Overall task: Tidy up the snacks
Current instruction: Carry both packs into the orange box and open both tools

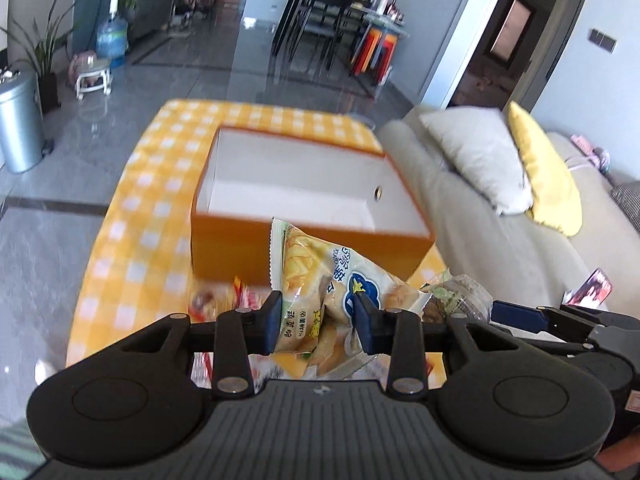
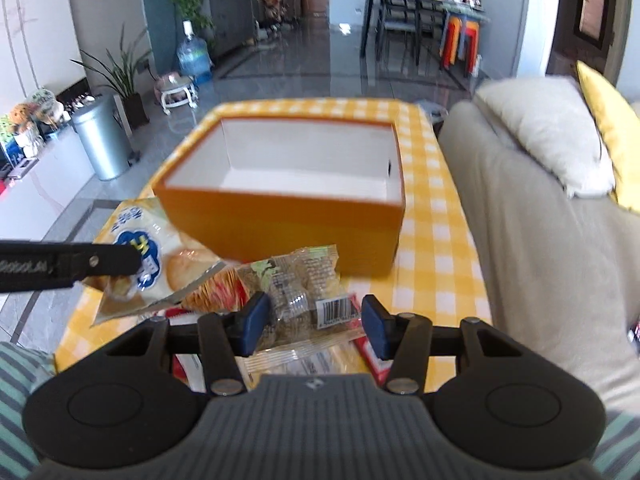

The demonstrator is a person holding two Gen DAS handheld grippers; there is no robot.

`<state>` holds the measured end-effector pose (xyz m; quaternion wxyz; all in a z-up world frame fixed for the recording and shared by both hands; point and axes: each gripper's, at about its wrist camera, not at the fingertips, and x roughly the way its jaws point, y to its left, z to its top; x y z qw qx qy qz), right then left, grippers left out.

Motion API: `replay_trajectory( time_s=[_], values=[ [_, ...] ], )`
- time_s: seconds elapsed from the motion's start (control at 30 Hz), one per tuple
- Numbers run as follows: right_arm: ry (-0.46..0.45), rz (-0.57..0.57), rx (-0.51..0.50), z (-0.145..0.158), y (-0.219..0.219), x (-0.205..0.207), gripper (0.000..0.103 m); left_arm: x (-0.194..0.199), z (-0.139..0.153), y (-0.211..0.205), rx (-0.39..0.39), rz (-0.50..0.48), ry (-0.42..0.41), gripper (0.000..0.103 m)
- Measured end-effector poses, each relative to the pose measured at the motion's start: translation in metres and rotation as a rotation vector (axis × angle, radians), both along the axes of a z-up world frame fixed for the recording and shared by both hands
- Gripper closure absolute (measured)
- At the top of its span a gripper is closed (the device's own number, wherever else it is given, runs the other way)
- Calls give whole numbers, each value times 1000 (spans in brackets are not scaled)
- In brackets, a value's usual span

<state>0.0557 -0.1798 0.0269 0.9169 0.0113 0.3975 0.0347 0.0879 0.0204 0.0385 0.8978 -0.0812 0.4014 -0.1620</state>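
Pinching a yellow bag of chips point(image 1: 320, 280) between its blue pads, the left gripper point(image 1: 316, 316) holds the packet upright, with the bag's crimped top edge rising past the fingertips. Its jaws stand narrow, both pads pressed into the crumpled foil. Beyond those jaws sits an orange box point(image 1: 304, 248) with a white inside, open at the top and with nothing in it, resting on a yellow checked tablecloth point(image 1: 132, 216). Below and to the left of the jaws, a red snack packet point(image 1: 224, 296) lies blurred on the cloth.

The right gripper point(image 2: 316, 320) grips a clear wrapped snack point(image 2: 296, 292) with a barcode label; its jaws are about half apart, the left pad sunk into the wrapper and the right pad against its edge near the barcode. Under these jaws lie more packets point(image 2: 312, 360), red and yellow, in a loose heap. Ahead of them is the same orange box, and to their left the chips bag shows again, held by the other gripper's black finger. A beige sofa point(image 2: 540, 240) with a white cushion point(image 2: 548, 132) runs along the right side of the table.
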Motion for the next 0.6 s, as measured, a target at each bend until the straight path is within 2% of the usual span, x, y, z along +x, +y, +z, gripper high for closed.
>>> replay_trajectory(
  time_s=[0.2, 0.33, 0.47, 0.6],
  values=[
    [-107, 54, -42, 45, 0, 14, 54, 22, 28, -2, -3, 4, -82, 61],
    [-142, 69, -41, 66, -6, 36, 54, 39, 39, -6, 6, 15, -119, 61],
    [-154, 77, -38, 78, -12, 66, 54, 58, 41, -10, 28, 15, -131, 61],
    [-134, 70, -37, 74, -20, 100, 54, 81, 33, -16, 62, 15, -116, 61]
  ],
)
